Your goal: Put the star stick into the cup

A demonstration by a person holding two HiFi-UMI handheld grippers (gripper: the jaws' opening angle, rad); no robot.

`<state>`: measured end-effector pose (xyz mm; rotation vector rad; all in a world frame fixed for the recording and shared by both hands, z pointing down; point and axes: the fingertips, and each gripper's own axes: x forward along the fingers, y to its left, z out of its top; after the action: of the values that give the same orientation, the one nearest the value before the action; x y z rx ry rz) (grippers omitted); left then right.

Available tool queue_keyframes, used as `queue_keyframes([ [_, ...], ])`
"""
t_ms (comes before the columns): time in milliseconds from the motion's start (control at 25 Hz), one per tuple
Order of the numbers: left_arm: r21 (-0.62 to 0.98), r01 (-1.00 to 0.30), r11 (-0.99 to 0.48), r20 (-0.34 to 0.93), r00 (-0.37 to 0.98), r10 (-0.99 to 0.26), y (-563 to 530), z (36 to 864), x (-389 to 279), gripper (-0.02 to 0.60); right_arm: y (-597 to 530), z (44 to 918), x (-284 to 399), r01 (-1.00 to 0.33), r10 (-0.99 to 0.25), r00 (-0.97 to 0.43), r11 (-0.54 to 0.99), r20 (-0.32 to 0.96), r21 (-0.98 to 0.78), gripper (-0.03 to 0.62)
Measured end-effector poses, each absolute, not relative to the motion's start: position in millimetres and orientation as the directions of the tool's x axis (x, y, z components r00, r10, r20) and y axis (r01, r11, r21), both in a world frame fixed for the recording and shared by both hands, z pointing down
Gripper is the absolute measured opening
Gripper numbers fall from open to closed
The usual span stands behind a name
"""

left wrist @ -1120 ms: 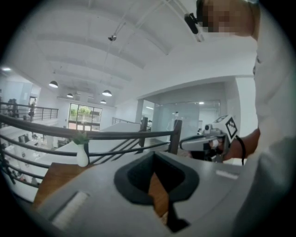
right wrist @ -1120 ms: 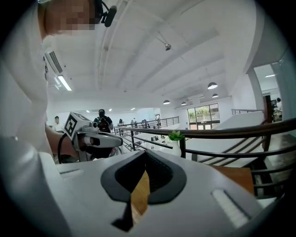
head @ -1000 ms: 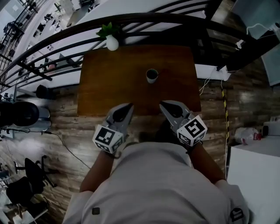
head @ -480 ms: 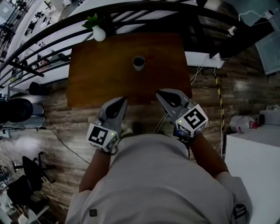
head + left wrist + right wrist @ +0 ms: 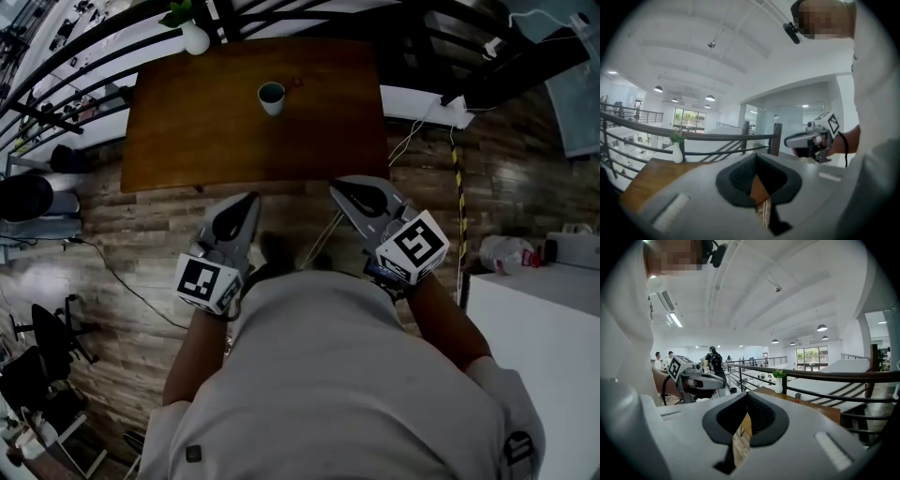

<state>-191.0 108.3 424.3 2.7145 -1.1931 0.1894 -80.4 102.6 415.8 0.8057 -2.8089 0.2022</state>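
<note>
Distance is the first hazard: the person stands back from the tabletop (image 5: 206,131), on the plank floor (image 5: 131,234), with both tools held low near the body, at 6 o'clock from the cup (image 5: 272,97). The left gripper (image 5: 247,201) is clenched with nothing between its jaws, and the right gripper (image 5: 339,186) is likewise closed and empty. A small reddish speck (image 5: 298,82) lies on the wood just beside the cup at 1 o'clock. It is probably the star stick, though it is too small to tell. If so, it looks thin and flat against the wood, and a closed or badly aligned gripper coming down on it could push it away or flick it toward the far edge at 12 o'clock. Because it sits so near the cup, a reach from 6 o'clock could also clip the rim and tip the light cup over. The white vase (image 5: 195,39) at 10 o'clock stands well apart and seems a lesser concern.
</note>
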Motion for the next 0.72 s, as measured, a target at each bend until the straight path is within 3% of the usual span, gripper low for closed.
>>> queue_keyframes([
  [720, 0.117, -0.756, -0.644, 0.221, 0.652, -0.726, 219, 441, -120, 0.003, 224, 437, -28, -0.463, -0.423, -0.870, 0.877, 0.254, -0.125, 0.008],
])
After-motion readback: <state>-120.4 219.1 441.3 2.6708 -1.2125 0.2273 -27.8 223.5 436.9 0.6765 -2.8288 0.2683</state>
